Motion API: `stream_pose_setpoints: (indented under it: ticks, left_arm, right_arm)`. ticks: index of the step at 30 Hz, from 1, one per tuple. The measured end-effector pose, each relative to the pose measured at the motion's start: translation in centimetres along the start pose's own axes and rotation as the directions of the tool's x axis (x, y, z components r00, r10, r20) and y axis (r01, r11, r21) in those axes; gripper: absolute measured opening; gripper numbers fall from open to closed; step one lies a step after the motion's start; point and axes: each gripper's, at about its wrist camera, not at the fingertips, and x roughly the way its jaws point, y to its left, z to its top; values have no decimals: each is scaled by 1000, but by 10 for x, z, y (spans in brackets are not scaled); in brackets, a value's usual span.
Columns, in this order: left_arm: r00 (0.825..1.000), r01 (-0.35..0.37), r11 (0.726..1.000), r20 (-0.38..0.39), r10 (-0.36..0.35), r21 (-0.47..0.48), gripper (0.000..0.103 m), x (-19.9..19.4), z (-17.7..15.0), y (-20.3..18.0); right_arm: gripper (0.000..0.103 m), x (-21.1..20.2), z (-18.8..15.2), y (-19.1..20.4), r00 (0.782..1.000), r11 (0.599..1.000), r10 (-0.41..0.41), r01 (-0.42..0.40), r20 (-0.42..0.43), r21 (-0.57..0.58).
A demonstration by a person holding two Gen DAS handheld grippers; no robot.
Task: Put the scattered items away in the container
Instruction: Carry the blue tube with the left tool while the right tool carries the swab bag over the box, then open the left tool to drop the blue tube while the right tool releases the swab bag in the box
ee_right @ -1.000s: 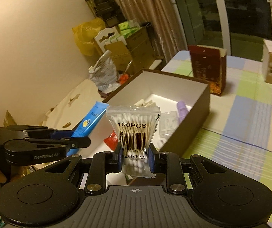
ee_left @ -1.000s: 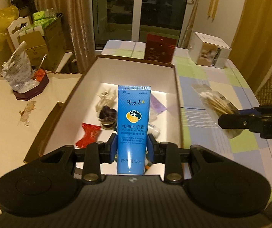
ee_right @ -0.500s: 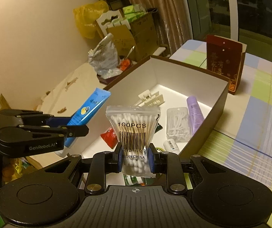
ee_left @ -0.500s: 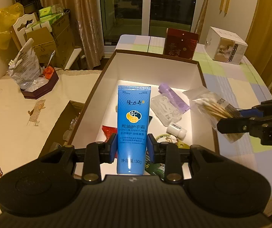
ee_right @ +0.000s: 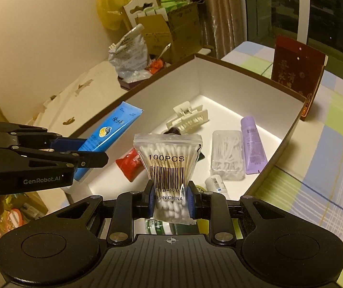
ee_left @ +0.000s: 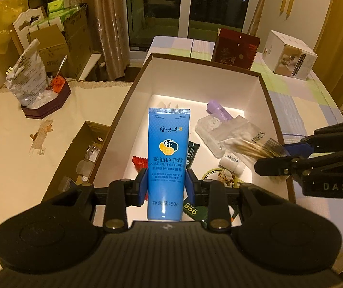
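Tidying looks well along: the box (ee_right: 255,76) already holds a hair clip (ee_right: 190,117), a purple tube (ee_right: 251,141), a clear case (ee_right: 226,153), a red packet (ee_right: 129,165) and a small bottle (ee_right: 215,183). Over the box, the left gripper (ee_left: 166,184) is clamped on a blue hand cream tube (ee_left: 168,153) and the right gripper (ee_right: 170,199) pinches a bag of cotton swabs (ee_right: 168,165) (both unreleased), so dropping these two in appears to be what remains.

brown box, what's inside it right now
Inside the brown box: a cream hair claw, purple tube, clear case of floss picks, red packet, small white bottle. The held cotton swab bag hides more.
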Motion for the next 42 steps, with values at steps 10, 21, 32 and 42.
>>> stream_pose_setpoints:
  ticks: [10,21,32,42]
  left_arm:
    - [999,19,1000,-44,-20,-19,27,24,-4,-1]
    - [995,18,997,-101,-25,-70,28,51,-10,-11]
    - [995,-62,996,-76,58,-60,29,61,-16,-19]
    - [996,-81,995,-33,79,-60,34,54,-18,-12]
  right_arm:
    - [29,15,1,-4,1000,1000,-21,20,-16,-8]
    - [29,31,-4,-6,999,998,-38,36,-38,-43]
    - [29,36,-6,-9,999,997,-37,34,-39,-65]
    - [29,42,-8,-2,998,994,-38,32,-54,-101]
